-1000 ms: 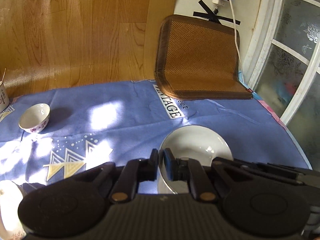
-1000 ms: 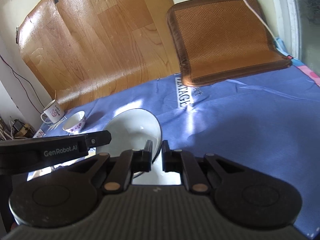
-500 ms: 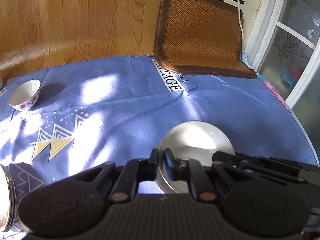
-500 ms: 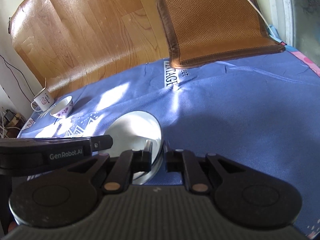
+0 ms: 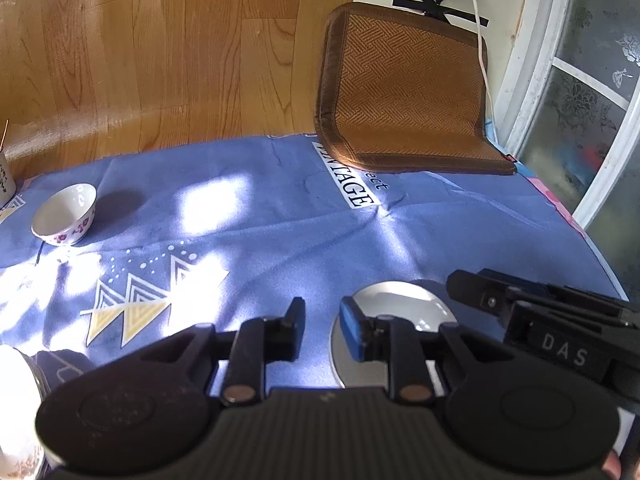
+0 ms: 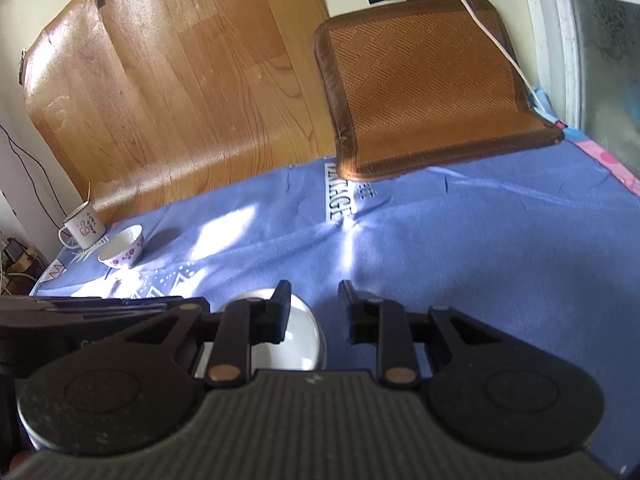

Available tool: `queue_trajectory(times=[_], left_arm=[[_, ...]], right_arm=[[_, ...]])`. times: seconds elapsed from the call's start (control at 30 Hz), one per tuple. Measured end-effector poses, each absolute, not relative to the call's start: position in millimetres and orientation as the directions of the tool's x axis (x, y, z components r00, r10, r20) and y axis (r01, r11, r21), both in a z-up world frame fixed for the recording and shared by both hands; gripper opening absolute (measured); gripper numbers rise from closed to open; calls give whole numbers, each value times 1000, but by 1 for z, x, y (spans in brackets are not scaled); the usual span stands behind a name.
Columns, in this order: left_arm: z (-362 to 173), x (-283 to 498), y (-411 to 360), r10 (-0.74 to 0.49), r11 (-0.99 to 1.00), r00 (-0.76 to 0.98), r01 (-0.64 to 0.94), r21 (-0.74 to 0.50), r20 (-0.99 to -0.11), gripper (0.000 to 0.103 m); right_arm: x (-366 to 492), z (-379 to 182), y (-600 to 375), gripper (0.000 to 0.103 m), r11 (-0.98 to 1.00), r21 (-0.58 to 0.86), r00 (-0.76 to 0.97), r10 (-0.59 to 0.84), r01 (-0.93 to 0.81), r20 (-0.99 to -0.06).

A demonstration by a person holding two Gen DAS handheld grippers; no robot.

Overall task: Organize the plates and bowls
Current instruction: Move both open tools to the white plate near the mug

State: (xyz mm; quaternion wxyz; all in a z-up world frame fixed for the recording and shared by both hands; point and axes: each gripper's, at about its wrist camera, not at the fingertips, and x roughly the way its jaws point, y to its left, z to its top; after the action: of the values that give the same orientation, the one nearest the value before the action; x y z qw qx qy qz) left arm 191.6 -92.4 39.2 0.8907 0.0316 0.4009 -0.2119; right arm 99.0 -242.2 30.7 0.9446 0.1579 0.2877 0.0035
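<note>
Left wrist view: the white plate [image 5: 394, 312] lies on the blue cloth [image 5: 256, 224]. The left gripper [image 5: 322, 320] and right gripper [image 6: 314, 306], jaws just opened, hold nothing. Withdrawing carelessly, a finger could catch the rim and drag the plate.

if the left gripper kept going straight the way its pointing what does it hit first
Most likely the bare blue tablecloth just ahead of the left gripper. The white plate lies slightly right of that line, though depth is hard to judge.
</note>
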Motion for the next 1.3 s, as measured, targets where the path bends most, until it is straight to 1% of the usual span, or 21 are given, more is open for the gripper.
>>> queue_trajectory(times=[0.2,0.47,0.7,0.87,1.0,1.1,1.23,1.3], left_arm=[[34,209,-71,-328,923,589,365,-119,-739,20],[33,239,-14,-264,955,605,273,-115,-751,20],[44,269,51,-152,984,651,168,-54,-743,20],[53,299,103,-75,996,677,84,-24,-732,20],[55,330,144,-18,1000,675,3,-22,-738,20],[47,354,159,-26,999,653,-15,-48,-757,20],[31,375,166,-95,992,615,-6,-125,-783,20],[27,379,168,-128,987,606,-2,-162,-785,20]], right_arm=[[114,38,-226,29,952,305,836,135,40,-532],[142,38,-183,29,931,360,799,260,-59,-542],[180,34,-135,29,898,424,740,364,-117,-565],[222,44,-104,29,864,481,657,450,-150,-605],[258,58,-79,29,869,470,634,453,-156,-627],[284,57,-60,29,875,463,627,439,-138,-643],[316,37,-44,29,881,464,590,421,-86,-689],[327,30,-41,29,895,441,593,391,-67,-704]])
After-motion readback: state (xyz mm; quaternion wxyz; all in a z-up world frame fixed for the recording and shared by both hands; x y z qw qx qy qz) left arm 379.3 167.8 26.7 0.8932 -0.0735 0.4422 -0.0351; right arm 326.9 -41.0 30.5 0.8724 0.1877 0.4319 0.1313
